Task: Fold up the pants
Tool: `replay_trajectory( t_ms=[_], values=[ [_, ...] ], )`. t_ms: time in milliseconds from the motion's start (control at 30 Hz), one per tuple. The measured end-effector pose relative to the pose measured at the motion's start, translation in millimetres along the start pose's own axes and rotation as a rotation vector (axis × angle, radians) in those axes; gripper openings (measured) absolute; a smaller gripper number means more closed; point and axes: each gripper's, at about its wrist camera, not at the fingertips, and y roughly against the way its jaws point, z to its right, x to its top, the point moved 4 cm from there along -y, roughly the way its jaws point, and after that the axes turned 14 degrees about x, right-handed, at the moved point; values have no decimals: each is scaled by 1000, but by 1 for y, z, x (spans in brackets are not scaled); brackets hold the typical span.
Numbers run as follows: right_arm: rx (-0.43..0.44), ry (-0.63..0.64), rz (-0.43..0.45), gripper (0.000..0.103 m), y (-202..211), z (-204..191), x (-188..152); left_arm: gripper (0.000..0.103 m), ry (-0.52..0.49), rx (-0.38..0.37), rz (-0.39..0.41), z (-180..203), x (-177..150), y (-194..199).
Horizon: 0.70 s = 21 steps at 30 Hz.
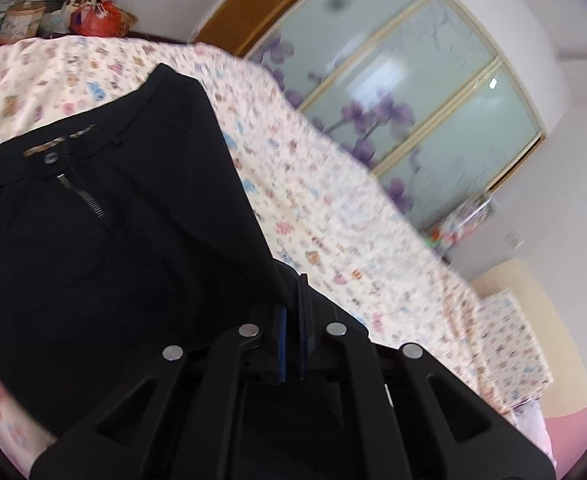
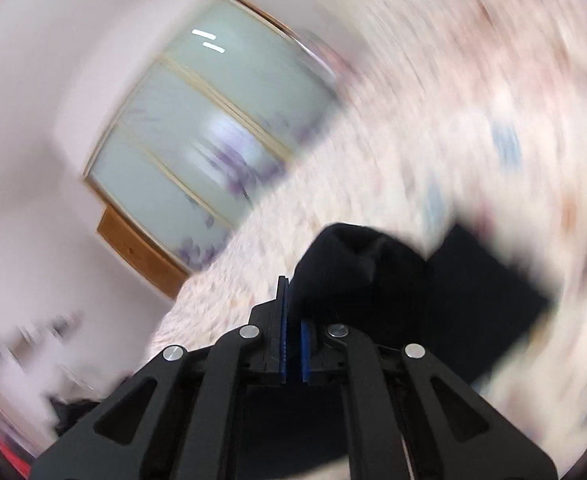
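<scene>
Across the whole scene spreads a bed (image 1: 333,208) covered in a pale sheet printed with small cartoon figures, and beyond it on the far wall stands a wardrobe (image 1: 413,92) with frosted sliding doors bearing purple flowers. On the sheet lie my black pants (image 1: 105,248), filling the left half of the left wrist view, waistband toward the far side, with a button and an open zipper showing near the top. At the far left corner, past the bed, sits a cluttered heap with a red bag (image 1: 97,20).

My left gripper (image 1: 292,280) points slightly downward along the right edge of the pants; its blue pads are pressed together with a fold of the black cloth caught between them.

My right gripper (image 2: 291,284) is tilted, the room leaning sharply in its heavily blurred view. Its jaws are closed tight, pinching a bunched edge of the pants (image 2: 373,280), which rises in a dark hump just past the tips.
</scene>
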Motion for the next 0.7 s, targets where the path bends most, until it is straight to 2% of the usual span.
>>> replay_trajectory(
  t_ms=[33, 67, 167, 200, 233, 267, 333, 400, 467, 500, 533, 567, 600, 633, 700],
  values=[
    [-69, 39, 6, 5, 3, 5, 5, 8, -8, -7, 4, -6, -11, 6],
    [-143, -2, -25, 5, 3, 23, 1, 9, -27, -23, -8, -12, -25, 10],
    [-319, -231, -171, 5, 5, 83, -35, 9, -102, 16, -83, -34, -78, 4],
    [-317, -317, -191, 5, 11, 97, -46, 9, -105, 33, -134, -45, -96, -3],
    [-269, -405, -170, 5, 20, 105, -51, 9, -93, 43, -170, -54, -106, -8],
    [-247, -434, -155, 5, 29, 101, -52, 8, -76, 56, -198, -63, -115, -12],
    [-226, -436, -140, 5, 36, 95, -52, 7, -51, 44, -228, -78, -122, -13],
    [-230, -419, -151, 5, 35, 93, -53, 8, -54, 27, -204, -84, -117, -2],
    [-224, -422, -155, 5, 32, 95, -49, 25, -27, 8, -175, -93, -99, 10],
    [-218, -426, -151, 5, 33, 95, -47, 46, 1, 2, -157, -99, -88, 16],
    [-214, -427, -149, 5, 34, 97, -49, 58, 29, 1, -138, -106, -76, 21],
    [-216, -425, -150, 5, 35, 100, -49, 60, 63, 10, -111, -116, -63, 27],
    [-217, -423, -151, 5, 38, 101, -49, 66, 100, 20, -84, -127, -49, 32],
    [-221, -418, -153, 5, 38, 100, -49, 72, 125, 25, -85, -134, -39, 32],
    [-226, -415, -153, 5, 41, 108, -52, 74, 173, 46, -128, -152, -18, 24]
  ],
)
